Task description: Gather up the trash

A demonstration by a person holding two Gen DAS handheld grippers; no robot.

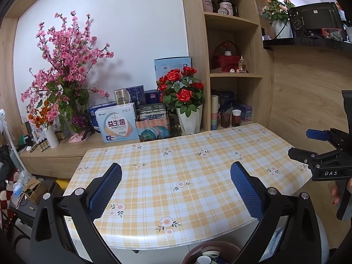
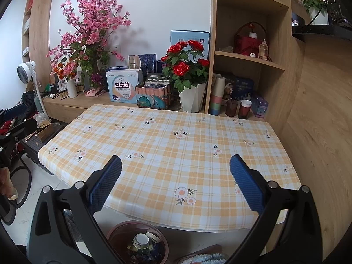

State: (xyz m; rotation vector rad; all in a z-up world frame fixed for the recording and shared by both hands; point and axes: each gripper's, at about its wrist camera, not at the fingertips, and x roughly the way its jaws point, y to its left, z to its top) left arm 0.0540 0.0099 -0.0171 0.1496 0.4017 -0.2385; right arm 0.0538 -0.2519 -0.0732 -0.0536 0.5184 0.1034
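A brown round bin (image 2: 116,233) stands on the floor below the table's near edge, with a tape roll (image 2: 140,241) and other scraps inside; its rim (image 1: 198,247) also shows in the left wrist view. My left gripper (image 1: 176,184) hovers open over the near part of the yellow plaid table (image 1: 176,154), nothing between its blue pads. My right gripper (image 2: 176,180) is open too, above the table (image 2: 176,143) near its front edge. The right gripper (image 1: 316,147) appears at the far right of the left wrist view. No loose trash shows on the tabletop.
Behind the table a low wooden ledge holds a pink blossom arrangement (image 1: 66,70), boxes (image 1: 116,125), and a red rose pot (image 2: 189,72). Shelves (image 2: 246,55) with cups and a basket stand at the right. A fan (image 2: 27,70) and clutter sit at the left.
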